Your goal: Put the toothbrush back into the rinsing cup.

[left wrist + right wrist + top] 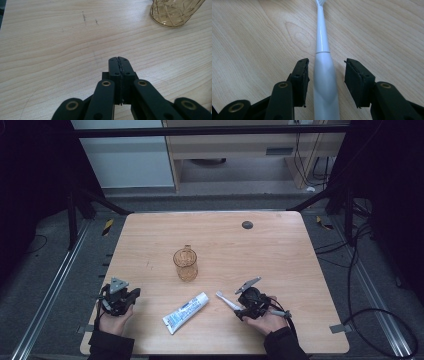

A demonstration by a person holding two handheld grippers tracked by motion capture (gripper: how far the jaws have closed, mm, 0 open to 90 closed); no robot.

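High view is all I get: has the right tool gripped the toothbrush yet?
Observer: No. The toothbrush lies between the right tool's open jaws, a gap on each side.
Operator: And the left tool?
Observer: The left tool is shut on nothing, over bare table.
Operator: What does it point at?
Observer: The amber glass cup is ahead and to one side of it.

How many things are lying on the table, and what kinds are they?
Toothbrush: 1
Toothpaste tube: 1
Amber glass mug: 1
Total: 3 things on the wooden table
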